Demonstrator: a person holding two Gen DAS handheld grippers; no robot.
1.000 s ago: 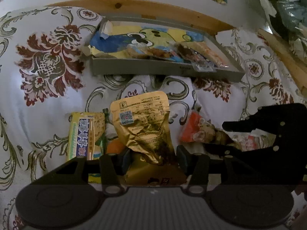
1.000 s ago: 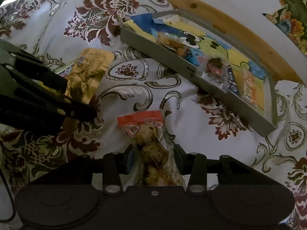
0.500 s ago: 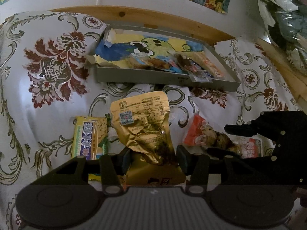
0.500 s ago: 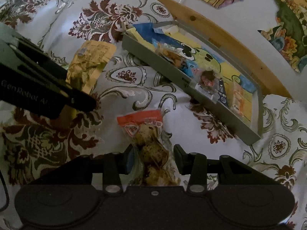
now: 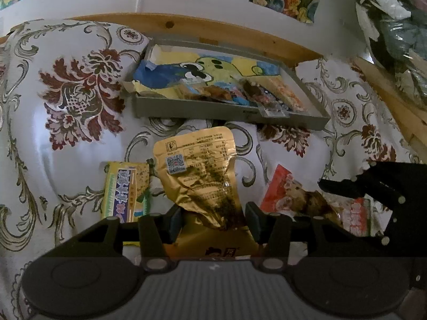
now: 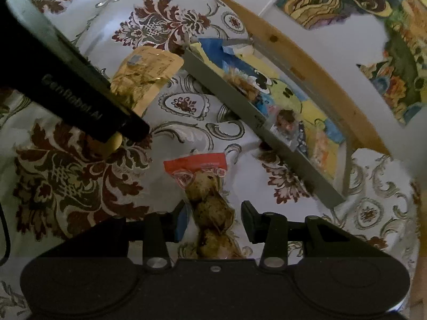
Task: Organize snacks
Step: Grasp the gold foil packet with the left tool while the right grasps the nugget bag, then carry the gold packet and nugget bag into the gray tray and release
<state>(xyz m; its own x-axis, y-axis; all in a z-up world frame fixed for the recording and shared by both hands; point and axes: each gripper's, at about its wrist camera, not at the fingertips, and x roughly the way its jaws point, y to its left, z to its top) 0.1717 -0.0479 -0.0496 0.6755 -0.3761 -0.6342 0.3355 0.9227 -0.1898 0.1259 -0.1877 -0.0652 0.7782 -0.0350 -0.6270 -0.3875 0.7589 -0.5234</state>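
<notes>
On the floral cloth (image 5: 80,144), a yellow packet (image 5: 125,189) lies far left, its near end hidden by the left gripper (image 5: 213,217), clamped on the gold pouch (image 5: 200,170). Right of it, the right gripper (image 6: 213,220) grips a clear red-topped snack bag (image 6: 205,184). The grey tray (image 5: 229,113) beyond holds small, indistinct packets.

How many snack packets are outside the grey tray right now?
4: gold pouch in the left tool; red-topped bag in the right tool; yellow packet and red-and-white packet lying on the cloth. More may hide under the tools.
</notes>
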